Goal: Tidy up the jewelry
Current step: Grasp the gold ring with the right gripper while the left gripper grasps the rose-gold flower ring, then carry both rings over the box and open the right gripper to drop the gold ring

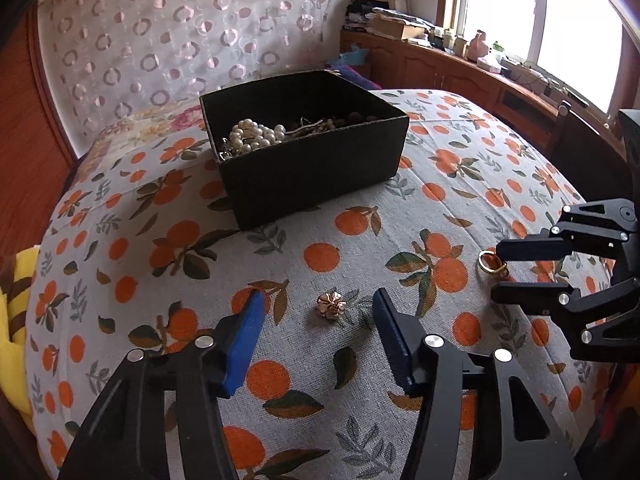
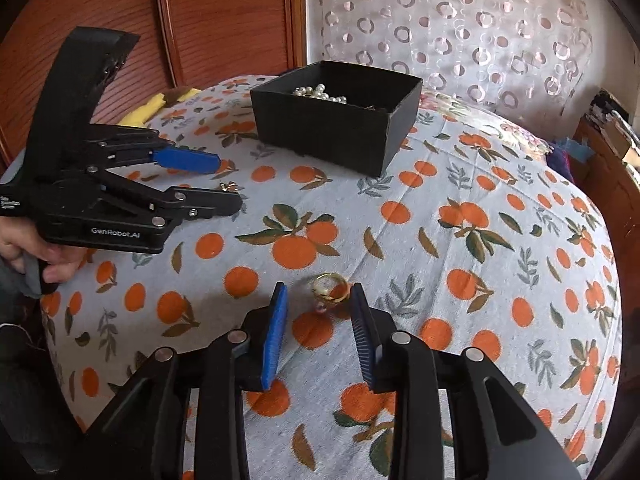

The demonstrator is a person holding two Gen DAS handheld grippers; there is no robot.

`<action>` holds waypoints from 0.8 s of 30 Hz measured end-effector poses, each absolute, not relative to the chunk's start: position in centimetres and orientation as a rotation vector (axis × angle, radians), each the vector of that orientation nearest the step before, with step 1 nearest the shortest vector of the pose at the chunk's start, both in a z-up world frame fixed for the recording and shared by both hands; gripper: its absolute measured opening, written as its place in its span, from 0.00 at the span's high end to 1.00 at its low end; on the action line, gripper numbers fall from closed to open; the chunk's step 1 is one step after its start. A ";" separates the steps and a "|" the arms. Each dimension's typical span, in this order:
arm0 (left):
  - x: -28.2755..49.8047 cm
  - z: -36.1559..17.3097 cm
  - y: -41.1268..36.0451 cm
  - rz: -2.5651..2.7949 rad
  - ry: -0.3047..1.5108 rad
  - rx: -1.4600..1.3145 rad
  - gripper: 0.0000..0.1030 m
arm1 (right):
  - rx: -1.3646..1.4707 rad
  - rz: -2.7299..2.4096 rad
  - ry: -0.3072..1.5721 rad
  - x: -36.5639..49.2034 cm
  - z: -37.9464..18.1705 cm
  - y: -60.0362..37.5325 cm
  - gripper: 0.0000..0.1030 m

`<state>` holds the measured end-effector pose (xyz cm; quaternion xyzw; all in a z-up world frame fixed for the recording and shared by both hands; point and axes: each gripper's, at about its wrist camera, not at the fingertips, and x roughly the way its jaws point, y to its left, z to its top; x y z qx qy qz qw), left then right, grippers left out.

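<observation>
Hand-held gripper (image 2: 319,300) — tilted down, straddling ring (image 2: 330,287)

Between the left gripper's (image 1: 320,312) fingers a small rose-gold ornament (image 1: 330,305) is glinting like polished metal, lying on the matt, woven-looking cloth (image 1: 320,216) printed with oranges, while the blue pads (image 1: 244,340) are showing a dull, rubbery face against matt black plastic arms studded with shiny silver pins. Just ahead of the right gripper's (image 2: 320,312) ribbed pads a gold ring (image 2: 330,288) is shining smooth and glossy. Well beyond both sets of fingertips, the black box (image 1: 312,176) is looking matt and slightly grainy like covered card, glossy pearls (image 1: 256,134) are gleaming inside, and behind it reddish wood (image 2: 228,12) is carrying a soft sheen.
</observation>
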<state>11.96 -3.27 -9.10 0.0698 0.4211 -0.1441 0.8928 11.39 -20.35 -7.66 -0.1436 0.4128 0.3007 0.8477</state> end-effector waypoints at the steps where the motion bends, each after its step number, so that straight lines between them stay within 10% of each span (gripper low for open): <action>1: 11.9 -9.1 -3.3 -0.298 0.872 0.145 0.58 | -0.309 0.632 0.869 11.4 -7.7 -20.4 0.69; 9: 12.0 -9.0 -3.5 -0.301 0.866 0.146 0.86 | -0.312 0.623 0.854 11.4 -7.7 -20.9 0.82; 24: 11.6 -7.6 -3.1 -0.285 0.820 0.132 0.86 | -0.272 0.614 0.800 11.8 -6.0 -21.6 0.82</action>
